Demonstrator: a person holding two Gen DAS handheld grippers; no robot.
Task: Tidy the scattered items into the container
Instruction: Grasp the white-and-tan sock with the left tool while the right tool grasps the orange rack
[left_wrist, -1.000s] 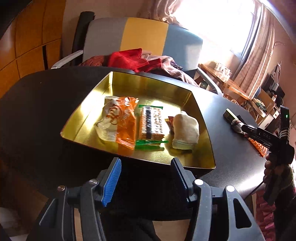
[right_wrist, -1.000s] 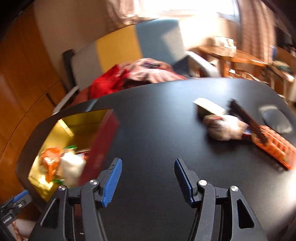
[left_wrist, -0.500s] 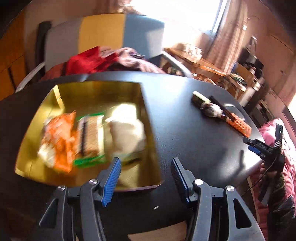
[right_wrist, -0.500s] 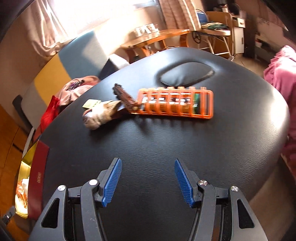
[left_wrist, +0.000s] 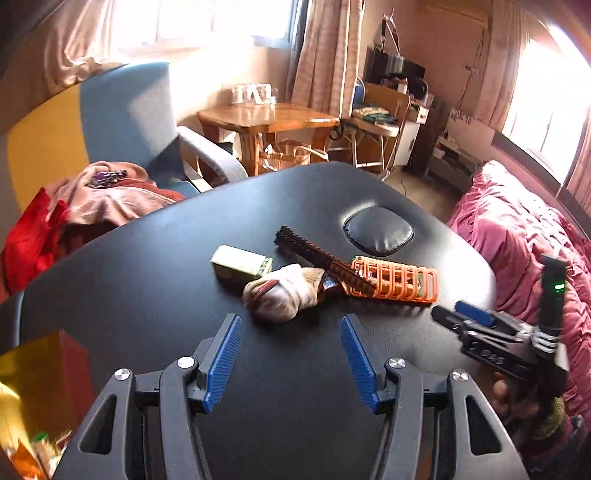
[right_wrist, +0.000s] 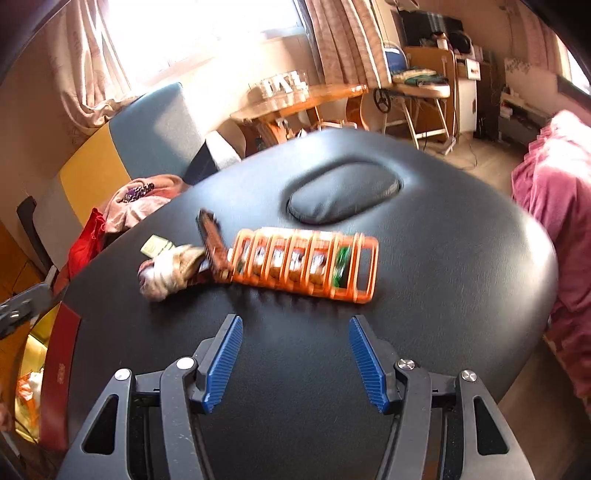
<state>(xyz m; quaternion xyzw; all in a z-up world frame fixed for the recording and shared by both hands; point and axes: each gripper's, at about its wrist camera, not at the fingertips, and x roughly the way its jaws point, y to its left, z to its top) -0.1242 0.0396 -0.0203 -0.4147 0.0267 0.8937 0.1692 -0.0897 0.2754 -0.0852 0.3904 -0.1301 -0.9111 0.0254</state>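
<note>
**Both tongs swing off the tray toward the leftover pile**

Since 1 second ago the left view has turned away from the gold tray and now faces the loose items; the right view has closed in on them too. Only a corner of the gold tray (left_wrist: 35, 363) shows at lower left, with wrappers in it, well apart from the pile.

Left tongs (left_wrist: 291, 360) stand wide open and hold nothing, hovering just short of the rolled sock (left_wrist: 282, 295). Right tongs (right_wrist: 295, 363) are equally wide and empty, aimed at the orange rack (right_wrist: 310, 267).

4 things lie clustered on the black worktop (left_wrist: 147, 266): a small green box (left_wrist: 240, 264) just beside the sock, a dark ridged bar (left_wrist: 314, 254) resting across the sock end of the rack, and the rack itself, which seems to hold small packets, though blur makes that uncertain.

The sock looks soft and light; it should squash under the pads, so a pinch across its fat middle would suit. The box looks stiff and light, best taken across its narrow sides. The rack appears rigid, open plastic; gripping across its short width near the centre would likely keep it level, but the bar leaning on it may slide off when either is lifted.
</note>
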